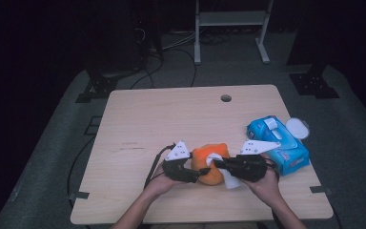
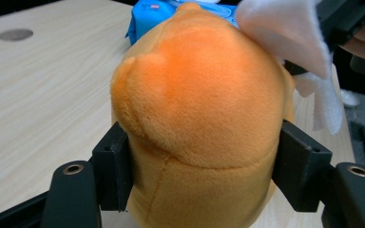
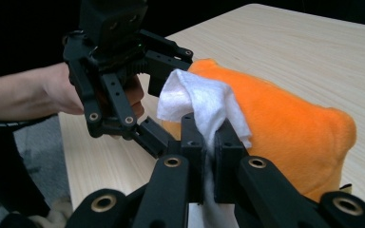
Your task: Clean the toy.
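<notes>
Two grippers are engaged on one orange plush toy [image 1: 210,163] near the front edge of the table [image 1: 138,124], so the work is judged to be under way rather than finished. At the left, the left gripper [image 1: 194,174] is clamped on the toy: in the left gripper view both pads are pressed into the plush sides and the fabric bulges between them. At the middle, the toy lies on the table and is steadied there; its rounded top is being wiped. At the right, the right gripper [image 1: 219,164] is closed on a white wipe [image 3: 204,102], whose folded end is laid against the toy's upper surface. A blue wipe pack [image 1: 279,143] with its lid flipped open rests just beyond the right hand. How much of the surface has been covered cannot be told; the far side and underside probably remain.

The toy is seen as soft, short-piled, bright orange, seamed across its body, without visible stains.
</notes>
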`<state>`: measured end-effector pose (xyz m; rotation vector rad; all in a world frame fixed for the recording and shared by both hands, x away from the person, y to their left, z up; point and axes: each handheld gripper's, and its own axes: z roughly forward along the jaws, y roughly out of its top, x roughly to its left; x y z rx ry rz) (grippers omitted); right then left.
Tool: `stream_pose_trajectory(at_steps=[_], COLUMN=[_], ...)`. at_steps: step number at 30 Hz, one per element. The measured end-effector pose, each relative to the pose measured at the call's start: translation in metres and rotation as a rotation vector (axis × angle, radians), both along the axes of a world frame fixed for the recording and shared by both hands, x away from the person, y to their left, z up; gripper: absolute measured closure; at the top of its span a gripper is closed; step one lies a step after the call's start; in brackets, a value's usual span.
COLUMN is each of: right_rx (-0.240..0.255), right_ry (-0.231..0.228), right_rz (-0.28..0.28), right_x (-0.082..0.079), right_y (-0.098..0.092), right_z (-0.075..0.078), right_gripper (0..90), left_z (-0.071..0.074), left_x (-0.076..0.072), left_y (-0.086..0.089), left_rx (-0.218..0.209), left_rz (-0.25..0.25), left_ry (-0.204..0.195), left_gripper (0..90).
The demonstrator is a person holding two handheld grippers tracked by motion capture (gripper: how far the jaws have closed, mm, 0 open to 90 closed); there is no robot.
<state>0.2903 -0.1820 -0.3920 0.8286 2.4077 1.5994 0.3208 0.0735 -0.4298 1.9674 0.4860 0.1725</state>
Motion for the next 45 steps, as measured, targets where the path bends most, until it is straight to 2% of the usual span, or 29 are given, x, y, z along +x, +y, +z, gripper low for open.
stream_pose_trajectory(at_steps=[4, 5, 7, 10, 12, 15, 17, 19, 20, 23, 25, 27, 28, 30, 32, 34, 35, 37, 38, 39, 40, 42, 43, 45], right_rx=[-0.001, -0.003, 0.0, 0.011, 0.001, -0.02, -0.006, -0.006, -0.028, -0.026, -0.008, 0.007, 0.012, 0.001, -0.004, -0.008, -0.008, -0.026, -0.051, -0.055, -0.037, -0.03, -0.047, -0.041], right_ry=[-0.007, -0.005, 0.016, 0.037, 0.028, 0.0, 0.0, -0.003, -0.025, -0.025, -0.01, 0.012, 0.023, 0.042, 0.043, 0.04, 0.04, 0.023, 0.0, -0.009, -0.007, -0.01, -0.027, -0.022], right_rz=[-0.047, -0.082, -0.11, -0.117, -0.115, -0.084, -0.04, -0.027, -0.021, -0.041, -0.074, -0.109, -0.11, -0.094, -0.079, -0.07, -0.07, -0.054, -0.048, -0.039, -0.014, -0.001, -0.002, -0.016], right_x=[0.007, 0.011, 0.016, 0.017, 0.013, 0.006, 0.002, 0.0, -0.002, 0.002, 0.008, 0.013, 0.015, 0.016, 0.015, 0.014, 0.014, 0.009, 0.004, 0.002, 0.0, -0.001, -0.001, 0.001], right_y=[-0.011, -0.017, -0.026, -0.031, -0.026, -0.013, -0.006, -0.003, 0.0, -0.006, -0.016, -0.026, -0.029, -0.031, -0.031, -0.03, -0.03, -0.022, -0.016, -0.014, -0.011, -0.009, -0.007, -0.01], right_z=[-0.001, -0.003, -0.009, -0.012, -0.01, -0.008, -0.006, -0.004, -0.002, -0.001, -0.001, -0.004, -0.006, -0.008, -0.009, -0.008, -0.008, -0.005, -0.003, -0.001, 0.001, 0.002, 0.005, 0.006], right_gripper=[84.9, 84.9, 84.9, 84.9, 85.0, 84.9, 85.0, 84.9, 84.9, 84.8, 84.8, 84.9, 84.8, 84.7, 84.7, 84.7, 84.7, 84.7, 84.6, 84.7, 84.7, 84.7, 84.7, 84.6], left_z=[-0.004, -0.006, -0.006, -0.006, -0.008, -0.009, -0.01, -0.009, -0.009, -0.011, -0.01, -0.009, -0.008, -0.007, -0.006, -0.009, -0.009, -0.011, -0.011, -0.011, -0.01, -0.01, -0.01, -0.01], left_x=[0.0, 0.0, -0.001, 0.0, 0.001, 0.001, 0.001, 0.001, 0.0, -0.003, -0.008, -0.009, -0.009, -0.005, 0.001, 0.001, 0.001, -0.004, -0.005, -0.007, -0.008, -0.009, -0.01, -0.01], left_y=[-0.001, -0.002, -0.002, -0.003, -0.004, -0.003, -0.003, -0.003, -0.005, -0.007, -0.01, -0.013, -0.013, -0.009, -0.003, -0.005, -0.005, -0.011, -0.011, -0.011, -0.011, -0.011, -0.009, -0.01], left_rx=[-0.01, -0.012, -0.012, -0.022, -0.042, -0.047, -0.053, -0.05, -0.045, -0.036, -0.013, -0.005, -0.004, -0.055, -0.104, -0.085, -0.085, -0.05, -0.043, -0.041, -0.032, -0.031, -0.026, -0.019], left_rz=[-0.011, -0.019, -0.028, -0.026, 0.016, 0.036, 0.048, 0.047, 0.042, 0.018, -0.003, -0.022, -0.038, -0.058, -0.037, -0.035, -0.035, -0.045, -0.049, -0.06, -0.068, -0.069, -0.071, -0.079], left_ry=[0.01, 0.008, 0.01, 0.01, 0.016, 0.022, 0.031, 0.031, 0.022, 0.001, -0.025, -0.033, -0.03, 0.018, 0.062, 0.053, 0.053, 0.012, 0.01, 0.01, 0.004, 0.003, 0.003, -0.005], left_gripper=[32.9, 32.8, 31.2, 24.9, 24.5, 25.9, 27.1, 28.3, 28.7, 29.0, 29.1, 27.9, 26.5, 22.2, 17.4, 12.8, 14.2, 18.5, 21.5, 23.5, 24.6, 25.3, 26.2, 26.9])
